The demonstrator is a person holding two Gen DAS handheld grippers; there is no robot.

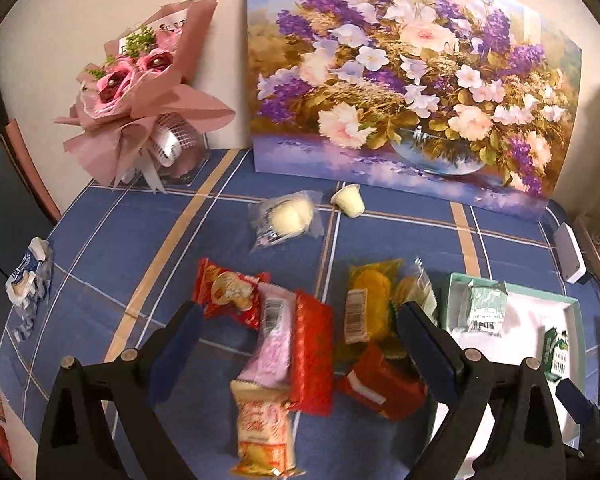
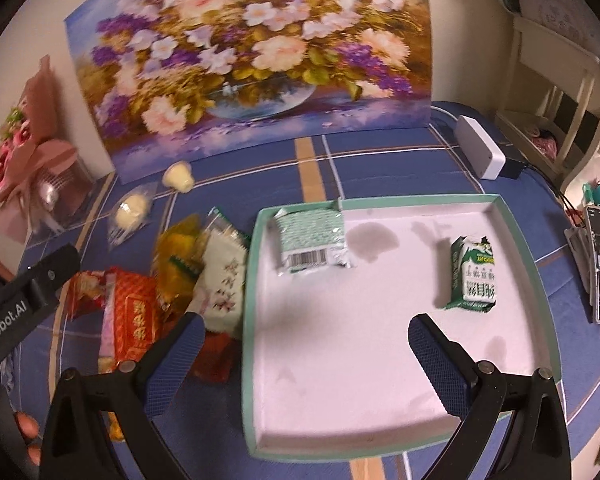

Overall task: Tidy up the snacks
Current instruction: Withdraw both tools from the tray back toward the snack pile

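A pile of snack packets lies on the blue plaid cloth: a pink packet (image 1: 274, 344), a red packet (image 1: 312, 356), a yellow one (image 1: 366, 304) and an orange-white one (image 1: 262, 436). My left gripper (image 1: 300, 326) is open and empty, hovering over this pile. A white tray with a teal rim (image 2: 256, 264) holds two green packets (image 2: 310, 240) (image 2: 474, 274). My right gripper (image 2: 302, 338) is open and empty above the tray's front. The pile shows left of the tray in the right wrist view (image 2: 136, 312).
A wrapped white bun (image 1: 286, 216) and a small jelly cup (image 1: 348, 200) lie farther back. A flower painting (image 1: 412, 80) and a pink bouquet (image 1: 140, 92) stand at the wall. A white box (image 2: 480, 152) sits back right; a blue-white wrapper (image 1: 28, 280) lies at the left edge.
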